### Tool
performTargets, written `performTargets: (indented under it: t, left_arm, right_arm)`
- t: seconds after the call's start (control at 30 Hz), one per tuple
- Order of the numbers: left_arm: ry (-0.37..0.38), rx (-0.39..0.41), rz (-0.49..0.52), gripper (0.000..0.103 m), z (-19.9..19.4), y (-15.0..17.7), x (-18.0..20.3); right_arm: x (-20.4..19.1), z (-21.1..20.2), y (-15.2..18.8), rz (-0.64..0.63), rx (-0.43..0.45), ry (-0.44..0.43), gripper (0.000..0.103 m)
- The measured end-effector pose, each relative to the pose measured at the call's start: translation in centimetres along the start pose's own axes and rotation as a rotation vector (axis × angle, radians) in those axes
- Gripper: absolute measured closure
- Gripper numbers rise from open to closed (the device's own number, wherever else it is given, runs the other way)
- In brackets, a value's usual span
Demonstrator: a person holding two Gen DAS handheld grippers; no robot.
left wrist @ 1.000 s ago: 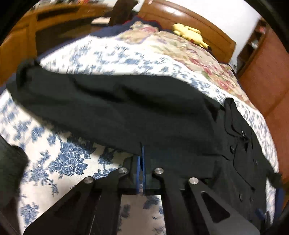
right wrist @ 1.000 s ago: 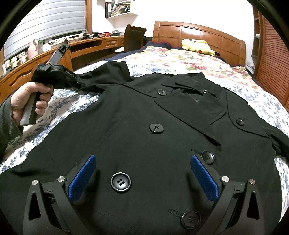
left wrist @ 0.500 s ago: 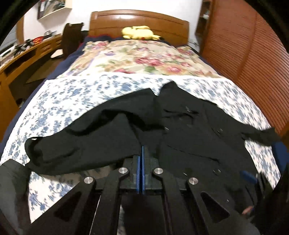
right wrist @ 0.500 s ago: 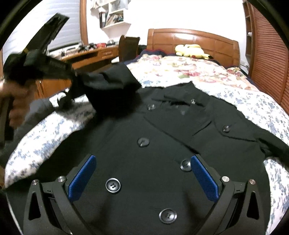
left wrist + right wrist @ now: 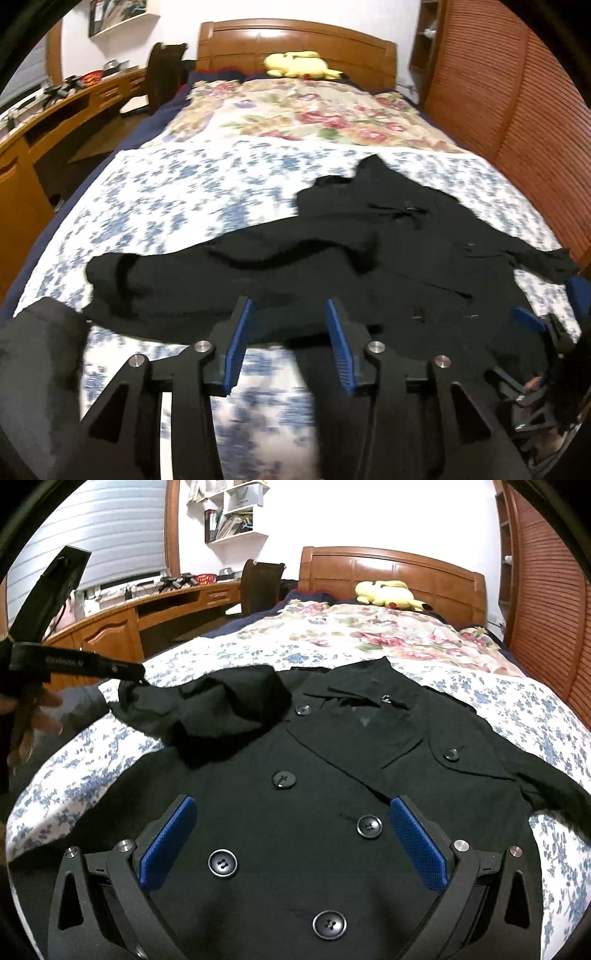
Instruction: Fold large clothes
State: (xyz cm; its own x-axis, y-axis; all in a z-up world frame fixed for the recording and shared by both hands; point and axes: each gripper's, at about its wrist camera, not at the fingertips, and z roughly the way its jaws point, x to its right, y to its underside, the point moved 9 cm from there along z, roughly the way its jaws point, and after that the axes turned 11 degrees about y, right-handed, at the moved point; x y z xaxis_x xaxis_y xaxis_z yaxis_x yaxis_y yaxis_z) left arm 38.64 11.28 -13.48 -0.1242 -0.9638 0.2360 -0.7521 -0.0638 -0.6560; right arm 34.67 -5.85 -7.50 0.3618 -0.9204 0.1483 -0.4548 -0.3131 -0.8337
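Black double-breasted coat (image 5: 332,794) lies buttons-up on the blue-floral bedspread (image 5: 192,199), collar toward the far headboard (image 5: 391,572), prob. spread flat for folding. Left gripper (image 5: 286,343) is partly open w/ nothing between its blue pads (image 5: 236,343); in the right view its tip sits at the cuff of the left sleeve (image 5: 221,705), which lies bunched in over the coat's shoulder, a first fold I'd guess. Right gripper (image 5: 291,845) hangs wide open, empty, above the coat front, touching nothing I can see.

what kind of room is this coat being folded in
A bedroom, most likely. The black coat lies on a bed with a wooden headboard, a yellow plush toy rests near the pillows, and a wooden desk lines the wall.
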Motion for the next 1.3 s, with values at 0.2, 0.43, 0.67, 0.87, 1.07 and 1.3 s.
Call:
performTargets:
  t: [0.2, 0.43, 0.67, 0.87, 1.07, 1.3]
  left_arm:
    - [-0.046, -0.05, -0.079, 0.06, 3.0, 1.9, -6.2]
    - [-0.1, -0.099, -0.109, 0.06, 6.6, 3.1, -9.9]
    - [-0.118, -0.133, -0.123, 0.06, 9.0, 3.5, -10.5]
    - [-0.115, -0.148, -0.048, 0.083, 9.4, 3.5, -9.8]
    - [-0.149, -0.116, 0.016, 0.097, 8.0, 2.3, -8.2]
    - [-0.097, 0.019, 0.102, 0.097, 2.3, -1.9, -0.1]
  right_arm:
    - [-0.5, 1.3, 0.6, -0.028, -0.031, 0.0, 0.0]
    - [-0.7, 2.3, 0.9, -0.034, -0.065, -0.027, 0.0]
    - [-0.7, 2.1, 0.9, -0.042, -0.057, -0.023, 0.0]
    - [-0.7, 1.9, 1.0, -0.038, -0.056, -0.023, 0.0]
    - [-0.5, 1.4, 0.8, -0.045, -0.044, -0.015, 0.0]
    - [0.9, -1.2, -0.4, -0.02, 0.004, -0.001, 0.0]
